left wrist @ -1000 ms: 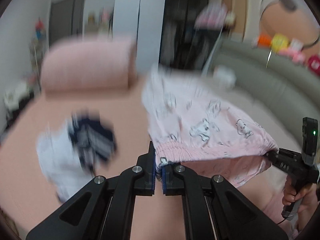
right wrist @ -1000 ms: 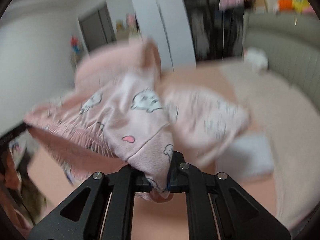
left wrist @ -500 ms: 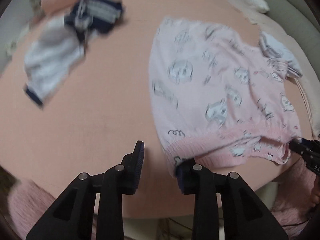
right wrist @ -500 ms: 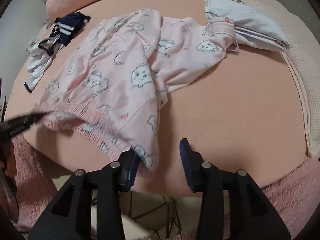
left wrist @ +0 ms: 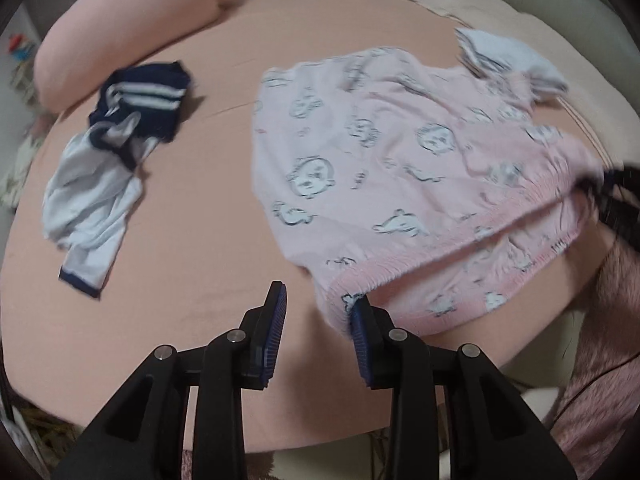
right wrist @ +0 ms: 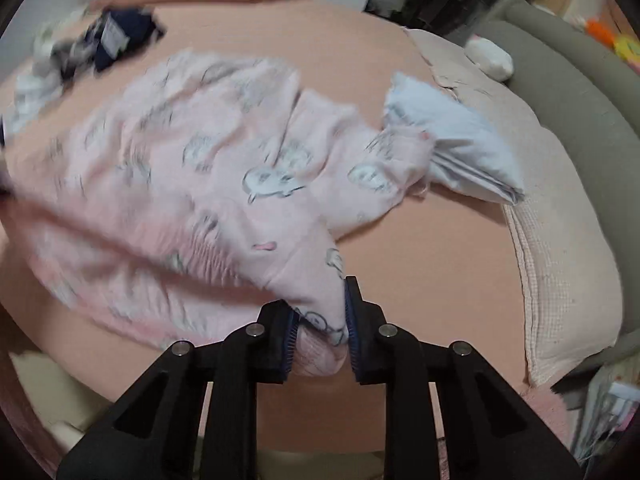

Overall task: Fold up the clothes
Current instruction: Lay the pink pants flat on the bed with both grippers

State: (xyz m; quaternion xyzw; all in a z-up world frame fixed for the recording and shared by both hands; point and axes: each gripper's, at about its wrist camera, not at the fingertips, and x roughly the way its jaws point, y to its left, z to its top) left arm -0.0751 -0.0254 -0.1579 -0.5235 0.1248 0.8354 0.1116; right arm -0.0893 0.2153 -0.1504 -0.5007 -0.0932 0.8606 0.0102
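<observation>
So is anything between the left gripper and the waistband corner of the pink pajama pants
Nothing visible. The left gripper is open, its right finger already against the corner of the pink pajama pants, with only bare bed sheet in the gap. The navy and white shirt lies well off to the left, apart from it.

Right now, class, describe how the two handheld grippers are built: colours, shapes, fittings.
Both the left gripper and the right gripper have matte black angular frames with triangular cut-outs and round silver bolts. Their fingers carry ribbed dark-blue pads. No cables or sleeves can be made out clearly.
</observation>
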